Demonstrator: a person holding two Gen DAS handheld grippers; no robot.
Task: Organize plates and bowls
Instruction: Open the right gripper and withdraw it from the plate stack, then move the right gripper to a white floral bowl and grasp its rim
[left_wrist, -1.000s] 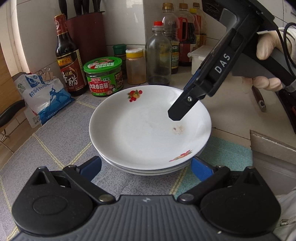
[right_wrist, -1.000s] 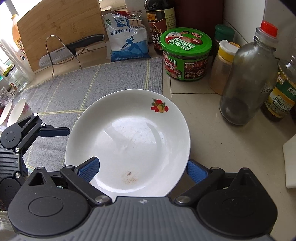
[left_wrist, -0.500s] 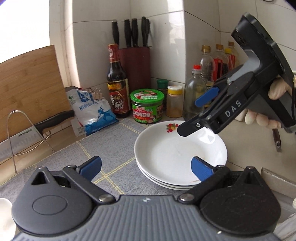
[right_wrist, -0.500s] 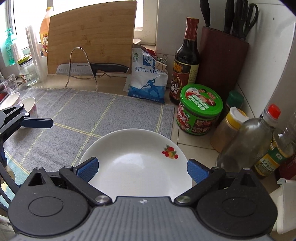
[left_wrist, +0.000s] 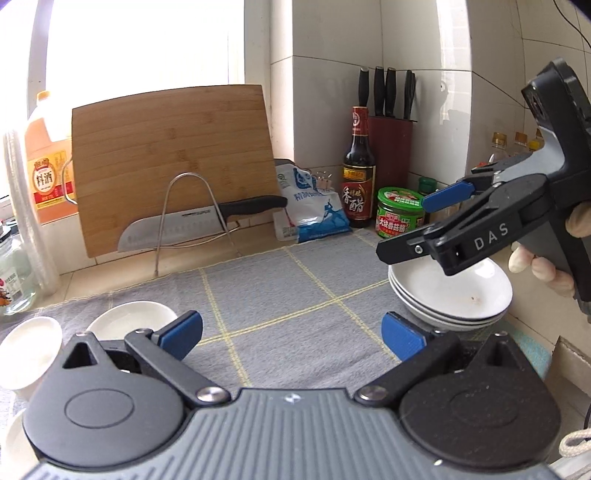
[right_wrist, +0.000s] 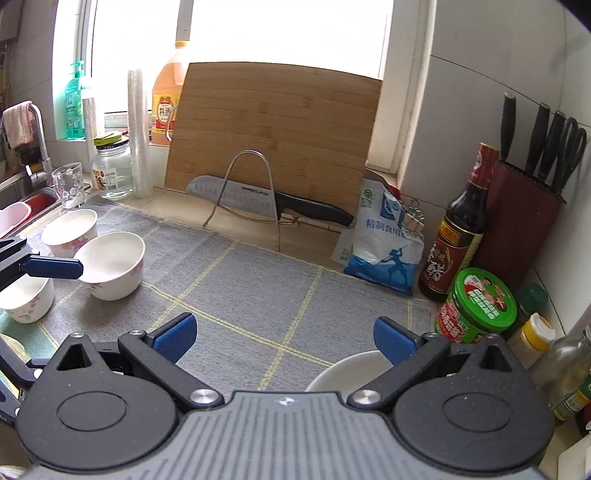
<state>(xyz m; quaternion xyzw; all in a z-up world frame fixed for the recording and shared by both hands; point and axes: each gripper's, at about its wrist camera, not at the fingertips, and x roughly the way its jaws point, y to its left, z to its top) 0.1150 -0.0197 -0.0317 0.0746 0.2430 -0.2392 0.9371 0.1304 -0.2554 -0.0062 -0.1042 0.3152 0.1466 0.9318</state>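
Clutter lines the back of the counter in our views: a bamboo cutting board (right_wrist: 273, 133) leaning upright at the window, a knife (right_wrist: 266, 201) lying lengthwise in a wire rack before it, a salt bag (right_wrist: 382, 247), a dark vinegar bottle (right_wrist: 456, 230), a green-lidded jar (right_wrist: 476, 306) and a knife block (right_wrist: 524, 221) at right. We see the stack of plates (left_wrist: 452, 295) at the right of the left wrist frame, lying flat with faces up on the grey mat (left_wrist: 277, 299); being round, they show no long axis. Our right gripper (left_wrist: 417, 225) hangs above that stack, fingers spread wide, gripping nothing. Our left gripper (left_wrist: 291, 332) is equally wide apart and empty over bare mat. White bowls (right_wrist: 110, 264) stand upright, mouths up, at the left of the right wrist frame, well apart from the plates.
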